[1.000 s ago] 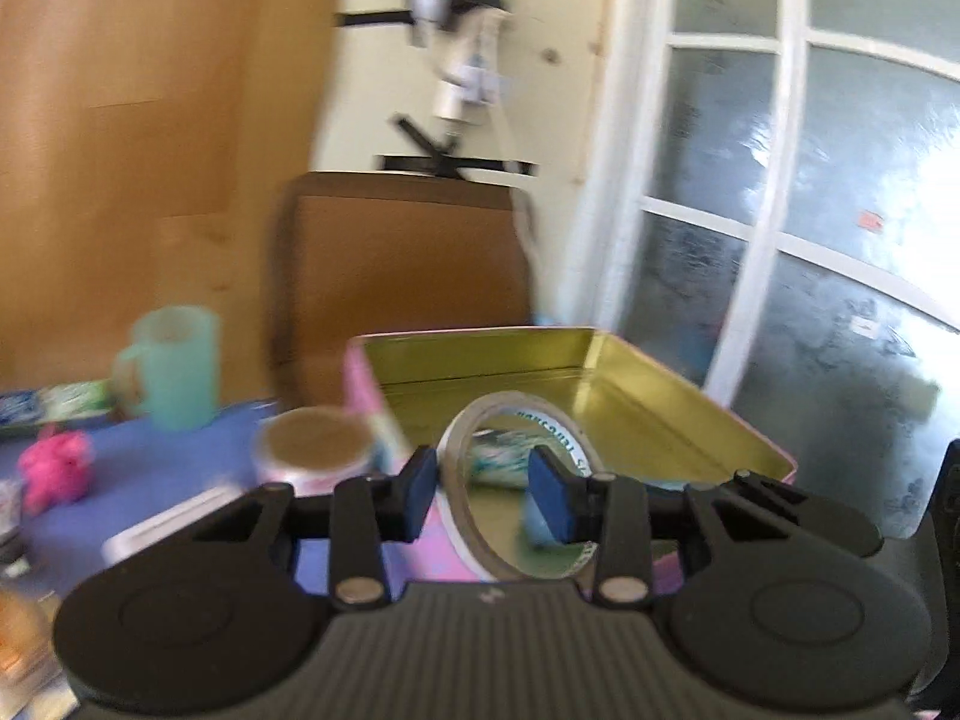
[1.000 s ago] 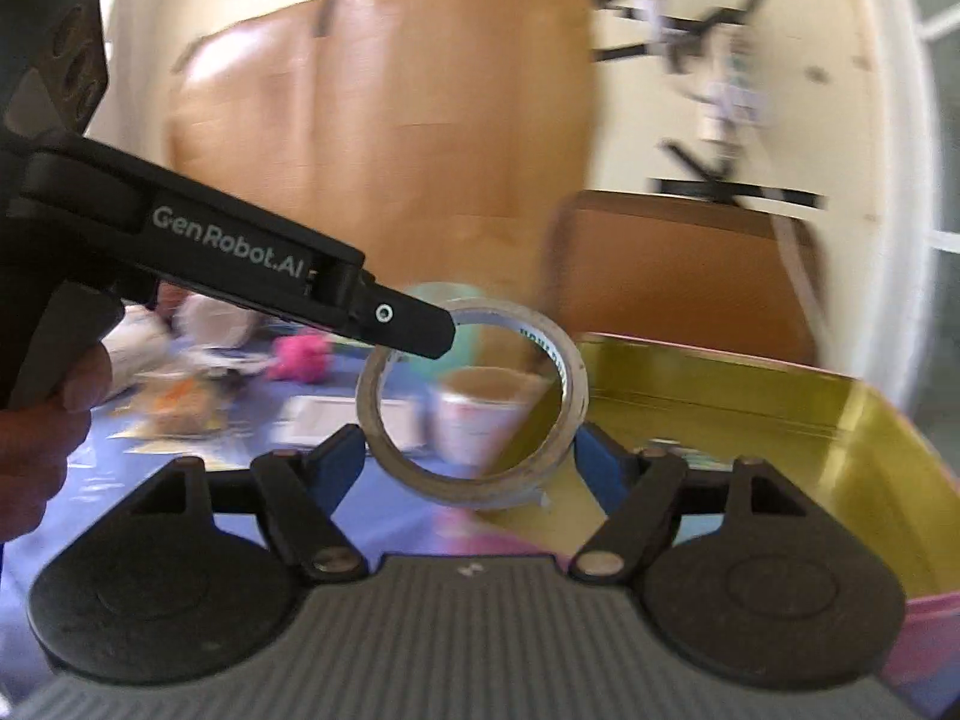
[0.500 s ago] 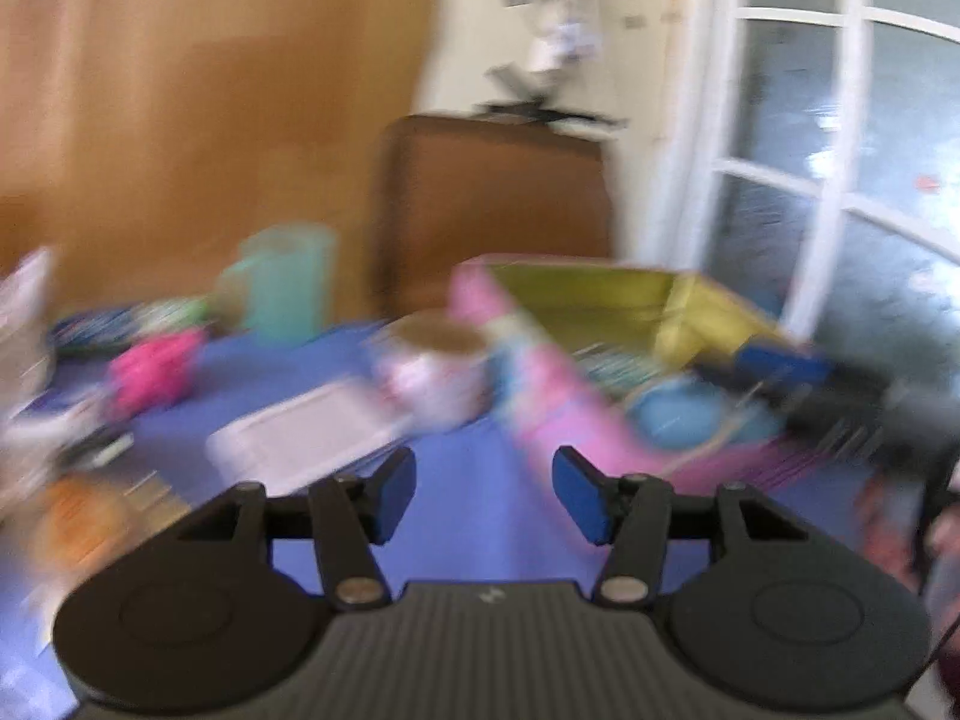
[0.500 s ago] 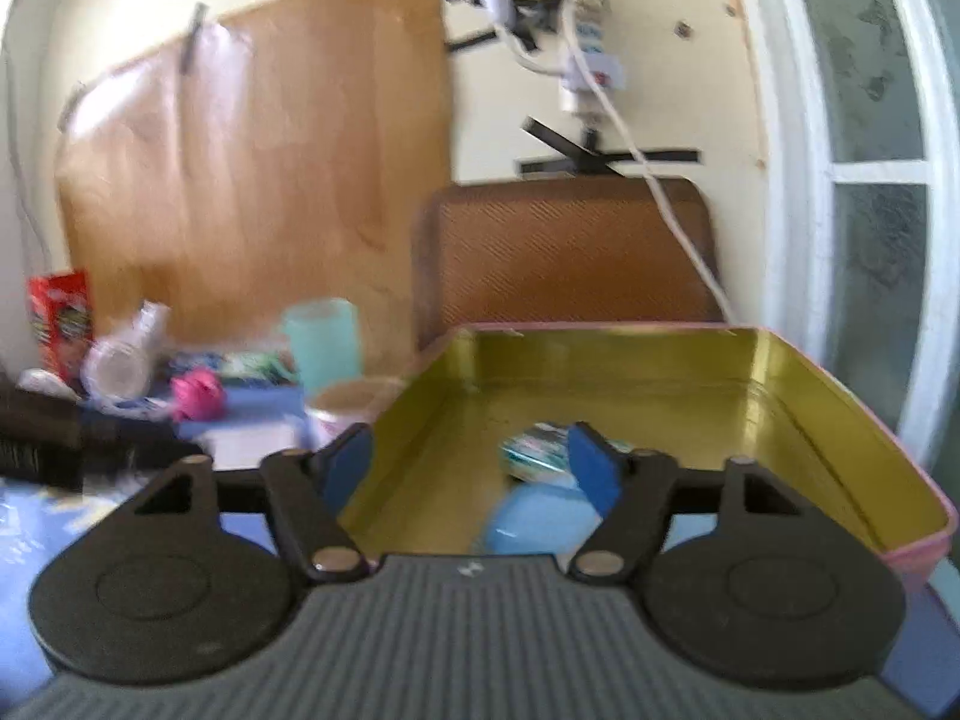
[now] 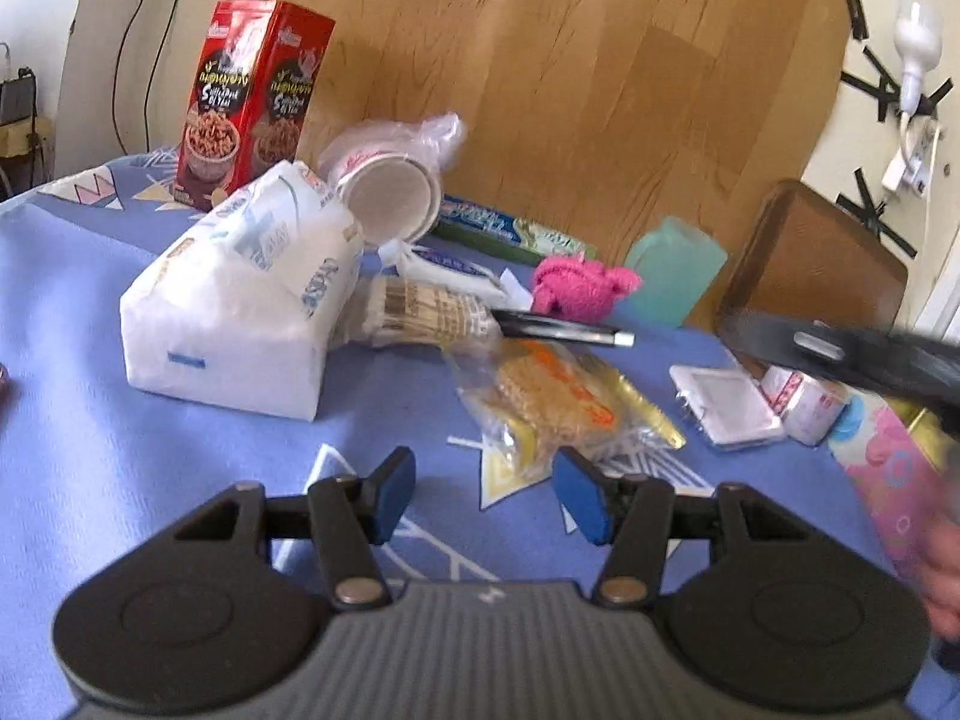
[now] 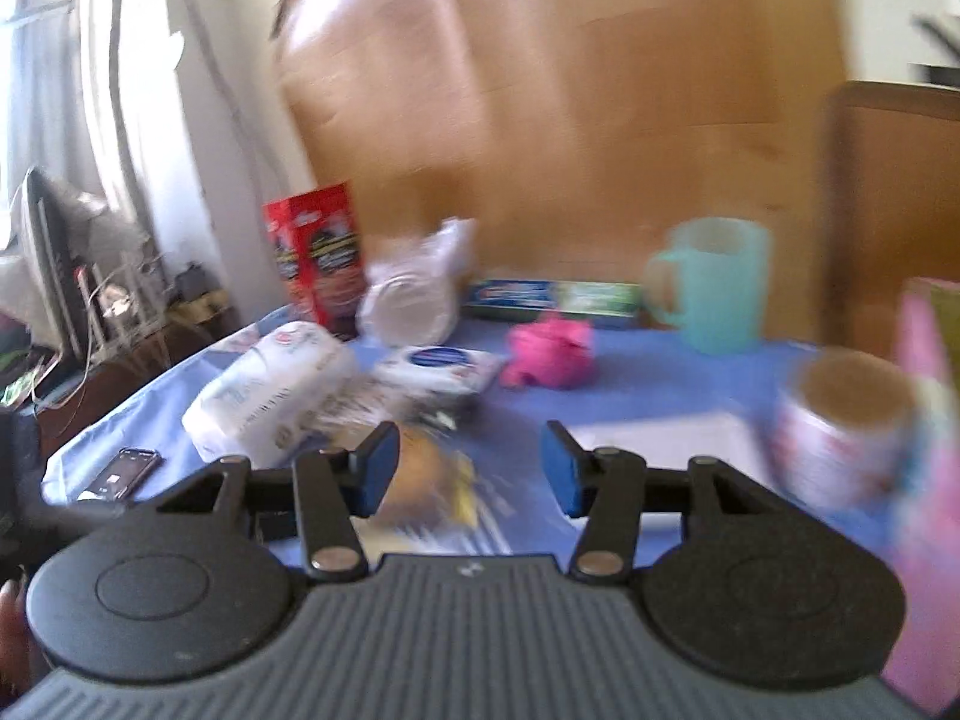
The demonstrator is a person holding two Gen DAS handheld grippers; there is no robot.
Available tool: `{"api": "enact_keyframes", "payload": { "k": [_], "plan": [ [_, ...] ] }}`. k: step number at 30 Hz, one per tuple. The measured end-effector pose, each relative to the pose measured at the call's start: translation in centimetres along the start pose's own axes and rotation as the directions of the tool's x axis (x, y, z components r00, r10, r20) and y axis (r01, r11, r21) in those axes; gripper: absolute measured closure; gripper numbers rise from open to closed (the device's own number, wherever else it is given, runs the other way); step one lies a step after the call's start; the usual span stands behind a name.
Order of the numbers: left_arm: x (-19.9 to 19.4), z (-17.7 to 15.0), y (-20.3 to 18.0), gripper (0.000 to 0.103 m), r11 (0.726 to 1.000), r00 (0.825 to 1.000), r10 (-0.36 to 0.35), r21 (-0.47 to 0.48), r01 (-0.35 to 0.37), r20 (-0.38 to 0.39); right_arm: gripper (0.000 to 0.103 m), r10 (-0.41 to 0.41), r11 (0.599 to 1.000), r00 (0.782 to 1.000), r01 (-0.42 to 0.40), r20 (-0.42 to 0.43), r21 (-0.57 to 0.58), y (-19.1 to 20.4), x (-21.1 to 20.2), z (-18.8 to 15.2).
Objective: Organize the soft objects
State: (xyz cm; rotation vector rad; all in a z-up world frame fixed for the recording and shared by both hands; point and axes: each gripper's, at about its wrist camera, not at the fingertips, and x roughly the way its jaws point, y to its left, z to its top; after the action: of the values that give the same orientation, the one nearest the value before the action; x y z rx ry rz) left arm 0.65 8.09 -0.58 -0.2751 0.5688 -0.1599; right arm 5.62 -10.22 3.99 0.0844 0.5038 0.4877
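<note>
My left gripper (image 5: 483, 495) is empty, jaws parted over the blue tablecloth (image 5: 120, 420). Farthest left lies the white soft pack (image 5: 234, 312), resting flat with one end tilted up against the clutter behind it; it looks too wide for my present gap, so I judge I'd need to spread the jaws and take it across a narrow end. Closer in, the crinkly noodle packet (image 5: 558, 402) sits just ahead of my right-hand pad, and I'd come down squarely and squeeze lightly, since it could crush. The pink fluffy toy (image 5: 576, 285) waits farther back, beside the green cup (image 5: 675, 279). My right gripper (image 6: 468, 468) is empty too, its jaws just been narrowing with nothing between the pads. Containers: the tipped paper cup (image 5: 393, 204) shows a bare inside; the pink tin (image 5: 900, 468) is at the right edge, contents hidden from here.
</note>
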Motion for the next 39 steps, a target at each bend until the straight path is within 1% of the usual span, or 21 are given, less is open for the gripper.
{"api": "enact_keyframes", "payload": {
  "k": [3, 5, 7, 8, 9, 10, 13, 16, 19, 21, 23, 25, 27, 29, 32, 33, 34, 35, 36, 37, 39],
  "plan": [
    [-0.4, -0.3, -0.3, 0.051, 1.000, 1.000, -0.015, 0.024, 0.015, 0.024, 0.046, 0.006, 1.000, 0.993, -0.010, -0.119, -0.027, 0.5, 5.8, 1.7],
    [-0.5, -0.4, -0.4, 0.051, 0.999, 0.999, -0.016, 0.031, 0.015, 0.031, 0.044, -0.001, 1.000, 0.978, -0.001, -0.209, -0.011, 0.1, 9.4, 2.2],
    [-0.4, -0.3, -0.4, 0.051, 0.999, 0.999, -0.026, 0.030, 0.025, 0.037, 0.045, -0.010, 1.000, 0.963, 0.010, -0.271, -0.002, -0.5, 11.4, 2.0],
    [-0.4, -0.3, -0.3, 0.051, 0.999, 0.999, -0.034, 0.025, 0.033, 0.038, 0.059, 0.000, 1.000, 0.958, 0.002, -0.288, 0.008, -0.7, 11.8, 1.9],
    [-0.3, -0.4, -0.1, 0.051, 0.999, 0.998, -0.040, 0.018, 0.040, 0.038, 0.060, -0.004, 1.000, 0.959, 0.010, -0.283, 0.021, -0.9, 11.7, 1.9],
    [-0.3, -0.3, 0.1, 0.051, 0.999, 0.998, -0.048, 0.009, 0.047, 0.038, 0.060, -0.015, 1.000, 0.964, 0.021, -0.265, 0.022, -0.7, 11.1, 1.8],
    [-0.4, -0.3, 0.6, 0.051, 0.998, 0.997, -0.067, -0.012, 0.067, 0.039, 0.060, -0.027, 1.000, 0.987, 0.029, -0.157, 0.009, -0.5, 6.9, 1.7],
    [-0.5, -0.3, 0.6, 0.051, 0.997, 0.996, -0.079, -0.013, 0.080, 0.043, 0.060, -0.037, 0.999, 0.996, 0.036, -0.079, -0.010, -0.5, 1.3, 0.2],
    [-0.6, -0.4, 0.3, 0.051, 0.995, 0.995, -0.095, 0.001, 0.095, 0.032, 0.060, -0.050, 0.998, 0.997, 0.047, -0.057, -0.053, -0.3, -3.7, -3.1],
    [-0.7, -0.4, -0.4, 0.052, 0.990, 0.990, -0.138, 0.026, 0.138, 0.009, 0.060, -0.075, 0.994, 0.995, 0.070, -0.062, -0.081, 0.0, -6.5, -5.8],
    [-1.0, -0.7, -1.7, 0.053, 0.979, 0.980, -0.199, 0.047, 0.199, -0.015, 0.060, -0.103, 0.991, 0.992, 0.096, -0.072, -0.096, 0.2, -8.1, -7.8],
    [-0.9, -1.1, -3.9, 0.053, 0.958, 0.959, -0.277, 0.062, 0.281, -0.065, 0.059, -0.128, 0.988, 0.988, 0.119, -0.090, -0.102, 0.2, -8.9, -9.5],
    [-0.4, -1.5, -6.4, 0.053, 0.940, 0.940, -0.318, 0.089, 0.330, -0.122, 0.059, -0.141, 0.987, 0.985, 0.131, -0.103, -0.098, 0.3, -9.2, -10.7],
    [0.5, -2.0, -8.4, 0.053, 0.926, 0.922, -0.340, 0.106, 0.362, -0.185, 0.058, -0.154, 0.985, 0.983, 0.144, -0.101, -0.099, 0.3, -9.4, -11.5],
    [2.1, -2.6, -10.0, 0.053, 0.926, 0.903, -0.337, 0.081, 0.369, -0.267, 0.053, -0.166, 0.980, 0.982, 0.154, -0.090, -0.128, 0.8, -9.5, -11.7],
    [2.4, -2.8, -10.2, 0.053, 0.928, 0.902, -0.333, 0.076, 0.366, -0.274, 0.053, -0.167, 0.979, 0.982, 0.154, -0.087, -0.133, 0.8, -9.5, -11.8],
    [2.3, -3.0, -10.5, 0.053, 0.931, 0.907, -0.324, 0.082, 0.356, -0.268, 0.053, -0.163, 0.980, 0.983, 0.152, -0.083, -0.131, 0.7, -9.5, -11.8],
    [2.4, -3.0, -10.9, 0.054, 0.932, 0.908, -0.320, 0.085, 0.354, -0.271, 0.060, -0.154, 0.981, 0.985, 0.142, -0.079, -0.131, 0.7, -9.5, -11.8],
    [2.6, -2.9, -11.3, 0.059, 0.930, 0.902, -0.326, 0.074, 0.359, -0.283, 0.062, -0.143, 0.982, 0.987, 0.132, -0.074, -0.133, 0.6, -9.5, -11.8],
    [2.7, -2.7, -11.7, 0.060, 0.934, 0.906, -0.315, 0.075, 0.348, -0.281, 0.062, -0.151, 0.980, 0.987, 0.142, -0.060, -0.138, 0.7, -9.7, -11.9],
    [2.4, -2.0, -13.1, 0.060, 0.929, 0.913, -0.313, 0.117, 0.352, -0.262, 0.062, -0.181, 0.971, 0.983, 0.177, -0.008, -0.160, 0.8, -10.5, -11.7]
  ]
}}
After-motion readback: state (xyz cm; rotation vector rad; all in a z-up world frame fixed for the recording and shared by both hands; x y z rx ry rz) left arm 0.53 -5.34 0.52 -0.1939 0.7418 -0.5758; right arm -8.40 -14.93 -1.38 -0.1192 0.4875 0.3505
